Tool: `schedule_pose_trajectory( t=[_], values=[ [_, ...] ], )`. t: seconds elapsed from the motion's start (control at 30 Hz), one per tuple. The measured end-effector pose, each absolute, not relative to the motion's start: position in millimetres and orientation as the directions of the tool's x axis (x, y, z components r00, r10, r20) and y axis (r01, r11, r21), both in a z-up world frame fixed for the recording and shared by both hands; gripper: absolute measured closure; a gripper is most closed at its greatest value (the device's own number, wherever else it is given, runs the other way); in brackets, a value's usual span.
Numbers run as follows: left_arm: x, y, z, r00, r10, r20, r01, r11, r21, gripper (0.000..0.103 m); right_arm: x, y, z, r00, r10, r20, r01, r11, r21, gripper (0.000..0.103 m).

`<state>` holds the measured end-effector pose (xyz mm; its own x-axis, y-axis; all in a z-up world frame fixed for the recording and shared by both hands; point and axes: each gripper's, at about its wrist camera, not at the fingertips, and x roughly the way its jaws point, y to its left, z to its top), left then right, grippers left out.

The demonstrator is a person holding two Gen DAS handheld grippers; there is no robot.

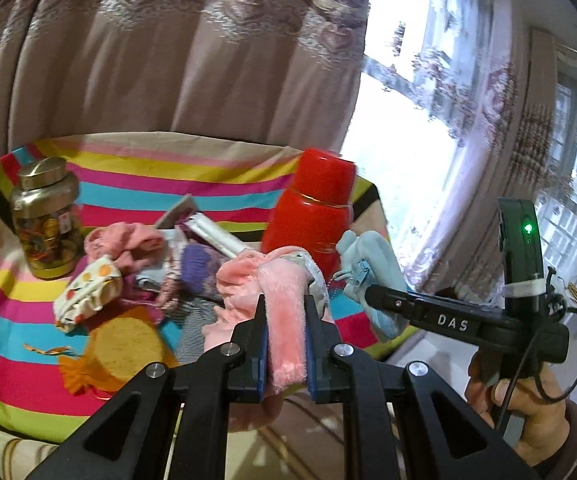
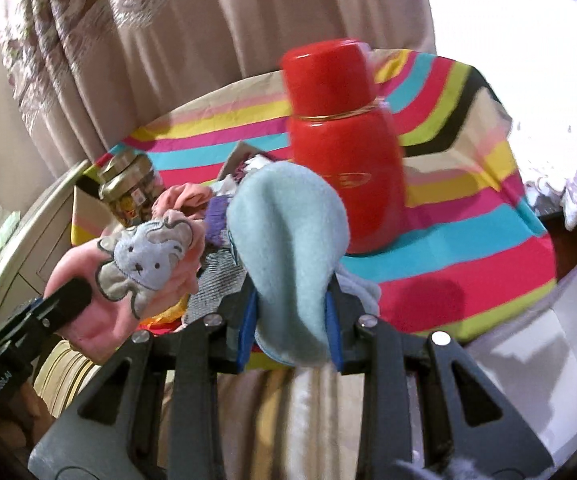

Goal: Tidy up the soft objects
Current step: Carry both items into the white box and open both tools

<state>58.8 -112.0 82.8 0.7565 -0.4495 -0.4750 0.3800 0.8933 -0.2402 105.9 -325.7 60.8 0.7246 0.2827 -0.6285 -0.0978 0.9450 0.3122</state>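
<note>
while both grippers hang above the near edge of the striped cloth (image 1: 136, 184), each has its jaws clamped on a soft item. the left gripper (image 1: 285, 320) pinches a fluffy pink cloth (image 1: 284, 320) between its blue pads, the fabric folded into a strip that runs up between the fingers and droops below them; from the right wrist view the same pink cloth shows a sewn-on grey animal face (image 2: 144, 260). the right gripper (image 2: 292, 304) is closed on a pale blue fleece piece (image 2: 288, 232), which bulges up out of the jaws – in the left wrist view a small zipper (image 1: 358, 276) shows on it. the rest of the soft pile (image 1: 156, 264) lies on the middle of the cloth: pink, purple and grey pieces, a spotted white cloth (image 1: 88, 292) toward the left edge, and an orange one (image 1: 100, 360) at the near edge. a red flask (image 1: 316, 208) stands upright behind the pile toward the right edge, and a gold-lidded jar (image 1: 46, 220) stands near the left edge. a hand (image 1: 528, 408) grips the right gripper's handle – a green light glows on its body. patterned curtains (image 1: 168, 48) hang behind.
</note>
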Motion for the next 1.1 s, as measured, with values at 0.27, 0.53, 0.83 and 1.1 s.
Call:
schedule_pose_trajectory(
  t=[0.27, 0.53, 0.83, 1.1],
  values=[
    [51, -148, 87, 0.709, -0.513, -0.483, 0.444, 0.858, -0.260, 0.088, 80, -381, 58, 0.735, 0.265, -0.625, -0.022, 0.930, 0.368, 0.069],
    [40, -209, 82, 0.567, -0.655, -0.499, 0.559, 0.752, -0.350, 0.088, 36, -441, 52, 0.724, 0.091, -0.683, 0.143, 0.950, 0.279, 0.069],
    [25, -251, 81, 0.476, -0.724, -0.500, 0.628, 0.678, -0.384, 0.028, 2, -485, 62, 0.712, -0.126, -0.691, 0.303, 0.943, 0.140, 0.040],
    [42, -208, 73, 0.522, -0.676, -0.521, 0.505, 0.737, -0.450, 0.028, 3, -491, 22, 0.670, -0.222, -0.708, 0.270, 0.962, -0.047, 0.025]
  ],
)
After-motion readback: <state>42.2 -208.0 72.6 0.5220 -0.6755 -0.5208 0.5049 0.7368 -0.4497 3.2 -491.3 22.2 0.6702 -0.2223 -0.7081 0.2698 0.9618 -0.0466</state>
